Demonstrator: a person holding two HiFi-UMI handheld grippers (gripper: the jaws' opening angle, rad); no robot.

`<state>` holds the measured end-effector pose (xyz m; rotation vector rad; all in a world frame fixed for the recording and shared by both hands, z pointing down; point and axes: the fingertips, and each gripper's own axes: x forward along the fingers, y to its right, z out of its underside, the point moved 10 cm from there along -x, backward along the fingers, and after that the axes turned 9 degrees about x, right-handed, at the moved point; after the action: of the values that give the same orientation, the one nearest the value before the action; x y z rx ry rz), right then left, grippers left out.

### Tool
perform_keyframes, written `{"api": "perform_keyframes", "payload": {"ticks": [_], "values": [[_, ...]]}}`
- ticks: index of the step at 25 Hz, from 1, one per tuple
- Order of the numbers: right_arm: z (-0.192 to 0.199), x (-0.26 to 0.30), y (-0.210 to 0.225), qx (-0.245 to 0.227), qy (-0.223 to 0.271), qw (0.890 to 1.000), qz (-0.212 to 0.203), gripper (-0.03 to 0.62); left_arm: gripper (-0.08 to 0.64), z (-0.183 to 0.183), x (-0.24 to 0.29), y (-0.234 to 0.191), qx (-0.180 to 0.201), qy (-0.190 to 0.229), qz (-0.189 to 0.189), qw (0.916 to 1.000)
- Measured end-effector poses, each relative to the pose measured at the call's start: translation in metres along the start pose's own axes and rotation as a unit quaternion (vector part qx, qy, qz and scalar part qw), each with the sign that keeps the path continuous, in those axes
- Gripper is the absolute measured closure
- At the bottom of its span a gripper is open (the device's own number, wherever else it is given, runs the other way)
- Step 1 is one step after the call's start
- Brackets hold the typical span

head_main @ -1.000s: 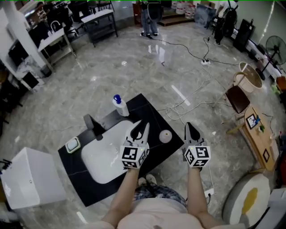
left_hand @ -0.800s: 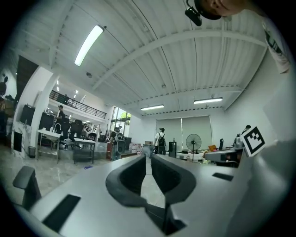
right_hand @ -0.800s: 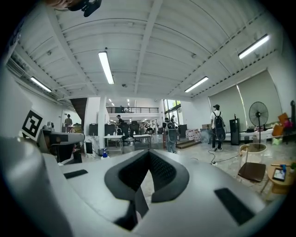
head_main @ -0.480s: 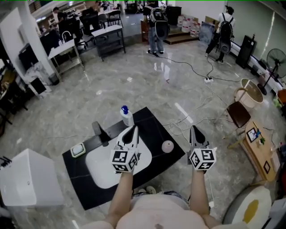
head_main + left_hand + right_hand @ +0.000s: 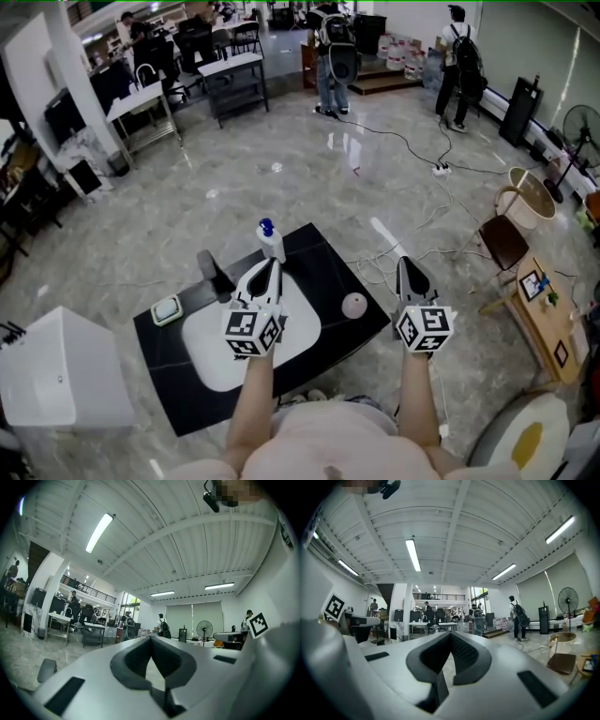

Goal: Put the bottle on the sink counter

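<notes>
Head view: the bottle (image 5: 270, 240), white with a blue cap, stands upright on the far edge of the black worktop (image 5: 323, 272), just beyond the white basin (image 5: 216, 347). By the look of it, it is already where the task wants it. The left claw (image 5: 265, 266) points away from the person over the basin's far rim. Its tip is just on the near side of the bottle and in line with it, so the bottle lies straight ahead of that claw with its long axis vertical. How high the claw hangs above the worktop cannot be told from this steep angle. The right claw (image 5: 405, 267) is held off the worktop's right edge over the floor, well apart from the bottle. The left hand is clearly the nearer one. A tap (image 5: 214, 272) stands to the left of the bottle, apart from it.

Left gripper view: the left claw (image 5: 151, 639) has its jaws pressed together with nothing between them. It looks level across the hall, and neither bottle nor worktop shows, so both seem to lie below its line of sight.

Right gripper view: the right claw (image 5: 451, 635) is likewise closed and empty, looking level into the room. The bottle is not visible here.
</notes>
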<state>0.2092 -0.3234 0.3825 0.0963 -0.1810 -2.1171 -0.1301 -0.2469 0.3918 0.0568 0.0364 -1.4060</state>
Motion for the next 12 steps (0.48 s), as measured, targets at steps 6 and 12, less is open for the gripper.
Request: {"api": "perform_keyframes", "payload": {"ticks": [6,12], "values": [[0.0029,-0.0021,-0.0008,0.0,-0.01,1.0,-0.002,0.578,0.532,0.0002,-0.0046,-0.0002,-0.001,-0.005,-0.001,1.0],[0.0086,-0.0022,-0.0026,0.001,-0.013,1.0,-0.009,0.578,0.534,0.0055,-0.0062,-0.0007,0.0,-0.008,-0.001,1.0]]}}
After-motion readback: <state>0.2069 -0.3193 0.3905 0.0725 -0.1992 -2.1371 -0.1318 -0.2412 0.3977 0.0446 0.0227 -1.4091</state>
